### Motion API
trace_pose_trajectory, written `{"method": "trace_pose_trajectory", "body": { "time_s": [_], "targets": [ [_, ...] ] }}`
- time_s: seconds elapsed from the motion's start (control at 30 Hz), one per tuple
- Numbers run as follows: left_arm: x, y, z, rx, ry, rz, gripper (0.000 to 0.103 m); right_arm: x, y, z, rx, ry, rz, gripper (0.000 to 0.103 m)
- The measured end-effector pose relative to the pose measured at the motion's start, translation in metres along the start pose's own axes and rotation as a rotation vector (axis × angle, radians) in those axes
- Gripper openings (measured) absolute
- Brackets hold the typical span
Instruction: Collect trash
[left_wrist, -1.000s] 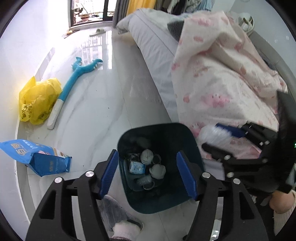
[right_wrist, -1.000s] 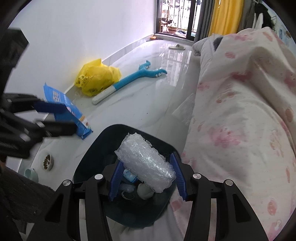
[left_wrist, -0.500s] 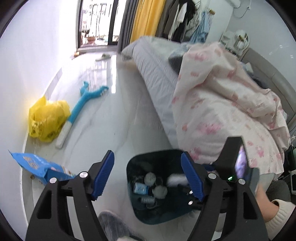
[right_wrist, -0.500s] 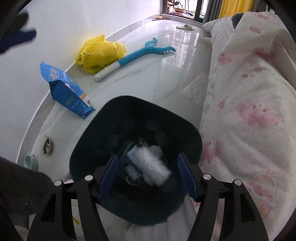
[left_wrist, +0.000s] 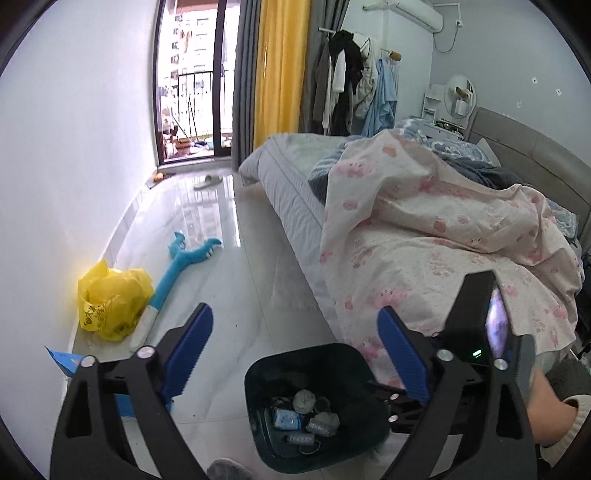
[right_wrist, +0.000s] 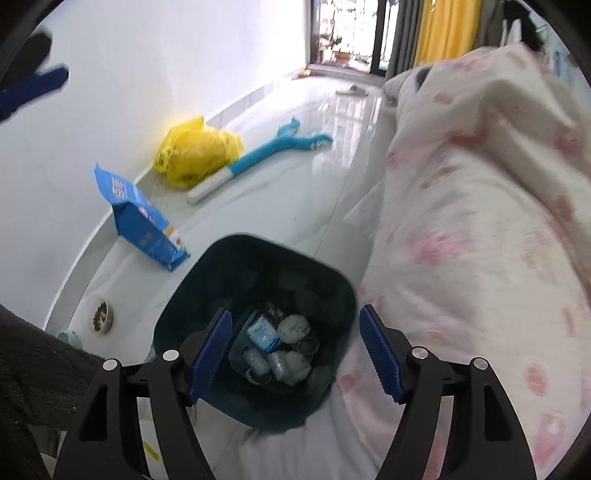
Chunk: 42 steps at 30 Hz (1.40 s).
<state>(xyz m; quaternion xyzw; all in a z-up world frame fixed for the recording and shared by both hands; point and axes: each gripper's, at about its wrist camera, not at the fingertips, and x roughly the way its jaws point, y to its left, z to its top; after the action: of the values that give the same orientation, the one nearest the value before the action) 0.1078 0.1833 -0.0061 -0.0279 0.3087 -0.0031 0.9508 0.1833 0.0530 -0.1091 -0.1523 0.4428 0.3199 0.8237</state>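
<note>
Your dark teal trash bin (right_wrist: 255, 325) sat half-full of crumpled wrappers (right_wrist: 280, 347); your right claw (right_wrist: 295, 354) and left claw (left_wrist: 295, 358) both gaped wide, holding nothing.

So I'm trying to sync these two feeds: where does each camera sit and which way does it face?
Left wrist: on the left gripper, facing along the floor to the balcony door; the right hand shows.
Right wrist: on the right gripper, tilted down over the trash bin; a left fingertip shows.
Shared: bin, yellow bag, bed.
</note>
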Motion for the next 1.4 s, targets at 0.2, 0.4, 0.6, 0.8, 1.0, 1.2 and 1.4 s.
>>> {"method": "trace_pose_trajectory", "body": {
  "time_s": [0.2, 0.4, 0.6, 0.8, 1.0, 1.2, 1.4],
  "targets": [
    [-0.022, -0.031, -0.001, 0.013, -0.071, 0.045, 0.098, -0.07, -0.018, -0.006, 0.024, -0.168, -0.061, 0.085],
    [-0.046, -0.06, -0.001, 0.032, -0.139, 0.074, 0.099, -0.137, -0.044, -0.025, 0.067, -0.301, -0.119, 0.092],
    [-0.063, -0.077, -0.009, 0.0, -0.154, 0.085, 0.1, -0.195, -0.073, -0.058, 0.156, -0.4, -0.184, 0.098],
    [-0.08, -0.097, -0.022, -0.011, -0.186, 0.097, 0.1, -0.232, -0.09, -0.099, 0.226, -0.449, -0.247, 0.099],
    [-0.092, -0.112, -0.035, 0.006, -0.218, 0.122, 0.1, -0.269, -0.101, -0.144, 0.277, -0.494, -0.334, 0.099],
    [-0.104, -0.13, -0.045, 0.062, -0.248, 0.114, 0.1, -0.29, -0.115, -0.179, 0.325, -0.504, -0.391, 0.1],
    [-0.105, -0.147, -0.057, 0.11, -0.24, 0.091, 0.1, -0.297, -0.122, -0.199, 0.346, -0.531, -0.354, 0.1]
  ]
}}
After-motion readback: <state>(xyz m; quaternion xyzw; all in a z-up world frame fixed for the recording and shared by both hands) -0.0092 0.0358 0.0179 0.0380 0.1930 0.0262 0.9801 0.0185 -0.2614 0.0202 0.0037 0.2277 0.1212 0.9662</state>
